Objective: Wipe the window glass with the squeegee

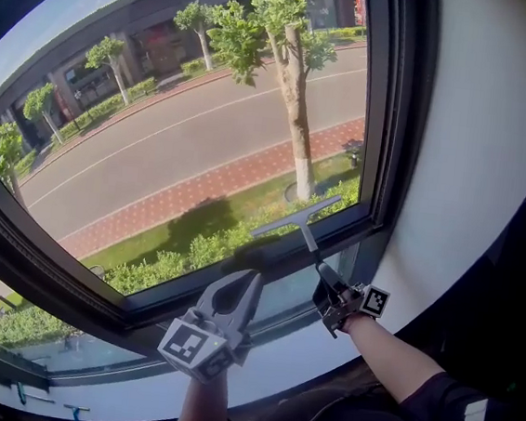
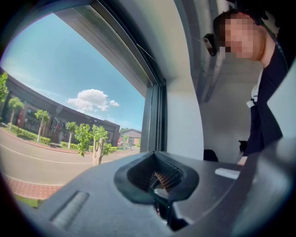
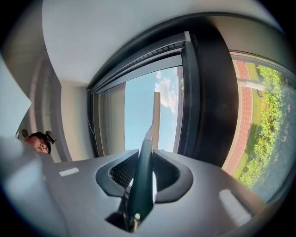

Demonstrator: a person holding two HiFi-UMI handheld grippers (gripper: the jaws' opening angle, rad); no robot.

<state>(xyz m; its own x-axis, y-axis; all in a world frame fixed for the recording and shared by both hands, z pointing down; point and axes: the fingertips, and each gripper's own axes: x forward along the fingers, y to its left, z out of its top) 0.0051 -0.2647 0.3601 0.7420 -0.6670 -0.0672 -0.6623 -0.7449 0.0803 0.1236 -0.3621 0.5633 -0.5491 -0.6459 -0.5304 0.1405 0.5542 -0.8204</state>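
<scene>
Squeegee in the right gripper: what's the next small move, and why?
Probably lift the squeegee higher on the window glass for a downward stroke: the right gripper grips its handle, but the blade sits by the bottom frame, most glass above it.

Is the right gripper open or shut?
Shut: the right gripper clamps the squeegee by its dark handle, jaws pressed on both sides.

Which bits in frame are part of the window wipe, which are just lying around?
In use: squeegee, shut in the right gripper; window glass.
Lying about: left gripper, shut, empty; two small teal items on the sill, too small to identify.
</scene>
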